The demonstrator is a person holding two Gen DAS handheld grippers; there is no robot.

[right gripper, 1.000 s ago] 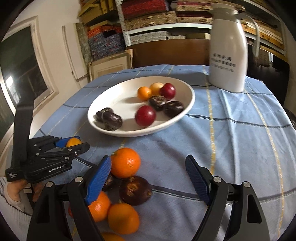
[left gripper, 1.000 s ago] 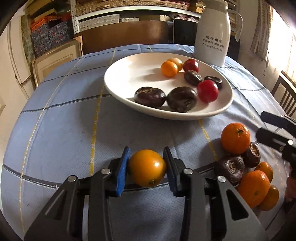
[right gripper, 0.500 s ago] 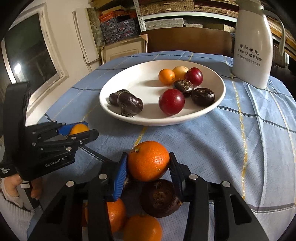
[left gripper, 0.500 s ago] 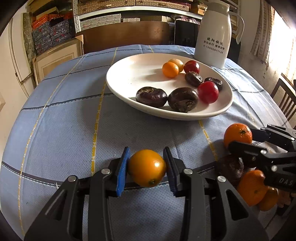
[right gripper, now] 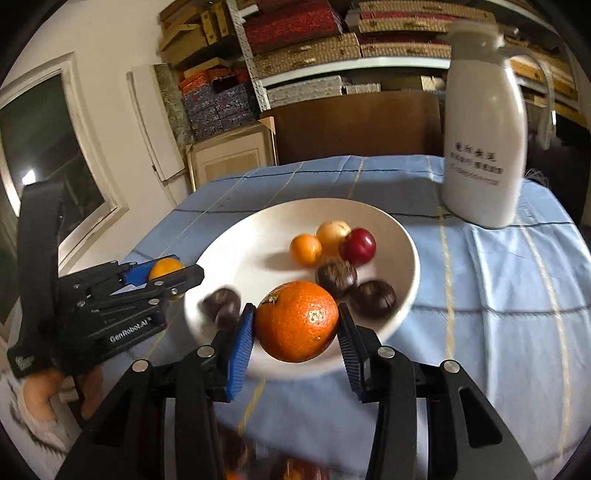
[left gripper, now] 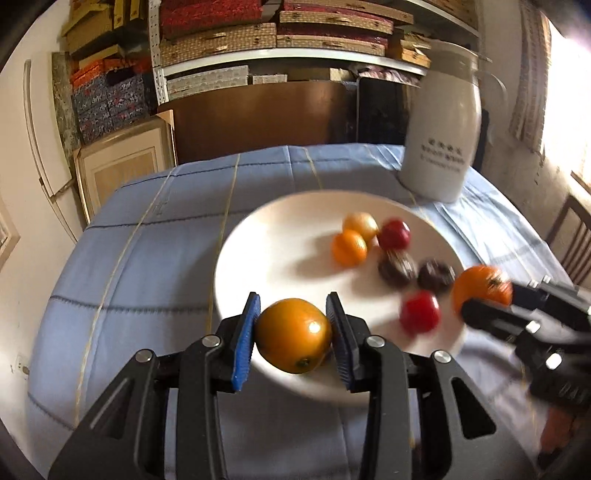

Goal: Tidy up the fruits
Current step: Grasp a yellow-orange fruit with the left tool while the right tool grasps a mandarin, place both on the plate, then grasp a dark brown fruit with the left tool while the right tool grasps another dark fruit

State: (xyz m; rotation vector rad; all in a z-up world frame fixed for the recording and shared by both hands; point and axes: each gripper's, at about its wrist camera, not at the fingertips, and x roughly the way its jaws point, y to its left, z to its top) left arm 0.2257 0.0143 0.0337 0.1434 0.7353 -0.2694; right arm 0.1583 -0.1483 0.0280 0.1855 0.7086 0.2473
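While both hands hang over the near rim of the white plate, the left tool is clamped on a small yellow-orange fruit, its dimpled end tipped down toward the camera. The right tool is clamped on an orange, stem end up-left.

Stacked boxes crowded white shelves above a dark wooden cabinet. Daylight glared through a window beside pale walls.
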